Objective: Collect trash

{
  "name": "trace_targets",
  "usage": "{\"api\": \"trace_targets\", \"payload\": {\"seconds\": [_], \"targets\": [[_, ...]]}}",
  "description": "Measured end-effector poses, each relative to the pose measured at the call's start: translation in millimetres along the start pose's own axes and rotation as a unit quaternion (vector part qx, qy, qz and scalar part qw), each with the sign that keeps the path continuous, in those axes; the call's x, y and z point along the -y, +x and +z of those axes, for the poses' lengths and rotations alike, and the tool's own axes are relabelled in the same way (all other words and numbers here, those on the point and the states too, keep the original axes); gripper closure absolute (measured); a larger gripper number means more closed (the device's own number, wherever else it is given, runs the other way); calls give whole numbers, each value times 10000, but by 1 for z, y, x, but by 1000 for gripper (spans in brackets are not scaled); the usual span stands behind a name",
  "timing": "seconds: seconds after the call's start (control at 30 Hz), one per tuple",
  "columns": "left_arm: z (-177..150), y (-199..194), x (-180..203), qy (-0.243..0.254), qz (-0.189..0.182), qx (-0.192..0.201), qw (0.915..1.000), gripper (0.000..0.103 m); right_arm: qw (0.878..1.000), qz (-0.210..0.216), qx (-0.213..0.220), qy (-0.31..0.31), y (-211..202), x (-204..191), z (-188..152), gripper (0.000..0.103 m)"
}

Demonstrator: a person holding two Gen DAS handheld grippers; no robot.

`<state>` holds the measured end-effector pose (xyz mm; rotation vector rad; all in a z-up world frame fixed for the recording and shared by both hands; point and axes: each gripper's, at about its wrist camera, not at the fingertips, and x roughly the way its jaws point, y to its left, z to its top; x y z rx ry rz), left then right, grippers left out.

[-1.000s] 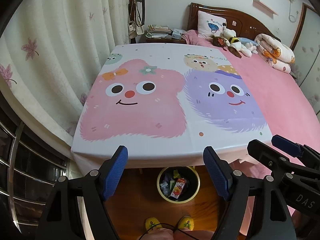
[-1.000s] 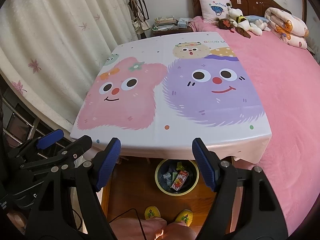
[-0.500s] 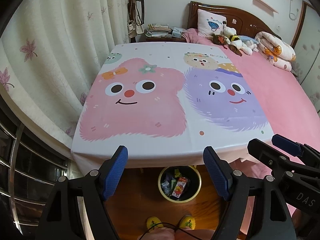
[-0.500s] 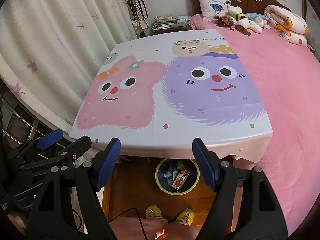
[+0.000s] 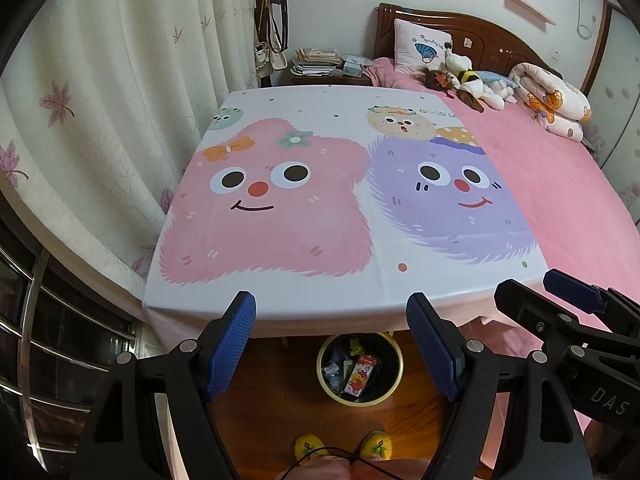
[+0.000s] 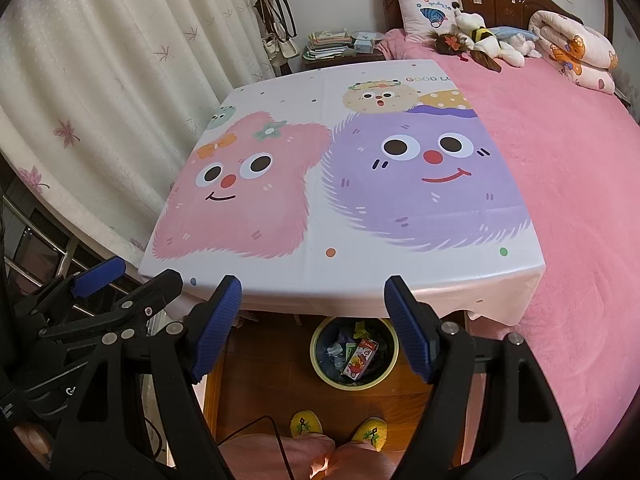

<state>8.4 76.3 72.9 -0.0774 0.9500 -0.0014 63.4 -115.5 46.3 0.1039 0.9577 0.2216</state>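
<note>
Left wrist view: the left tongs [image 5: 331,344] stand wide apart with nothing between their blue ribbed pads, low in the frame. In the gap between them, at lower centre, sits the round yellow-rimmed waste bin [image 5: 326,376] on the reddish wooden floor [image 5: 272,384], half tucked under the near edge of the counter. Inside it lie a red juice carton with a cartoon bear [image 5: 359,374] and crumpled wrappers. The counter carries a white cloth printed with pink and purple fuzzy faces [image 5: 340,208], bare of loose trash. The right tongs [image 5: 560,292] reach in from the lower right edge. Yellow slippers [image 5: 308,445] show at the bottom.

Right wrist view: the right tongs [image 6: 313,330] are likewise spread wide and hold nothing. The waste bin [image 6: 320,364] lies between the two pads, slightly right of centre, with the carton [image 6: 360,358] inside. The left tongs [image 6: 132,278] show at the lower left; how far they are open cannot be told from here. The pink bed [image 6: 568,168] fills the right side.

Against the frames half a second back, the scene is nearly unchanged: both tongs keep the same wide spread, and the bin sits a touch lower and nearer in the right view.
</note>
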Motion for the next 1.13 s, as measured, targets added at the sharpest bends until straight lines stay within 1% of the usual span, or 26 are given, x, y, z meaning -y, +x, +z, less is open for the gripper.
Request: {"api": "trace_targets", "payload": {"seconds": [1.13], "targets": [[-8,7,-12,20,11,-45,10000,24,9999,103,-107,-52,3,4,-6,31]]}}
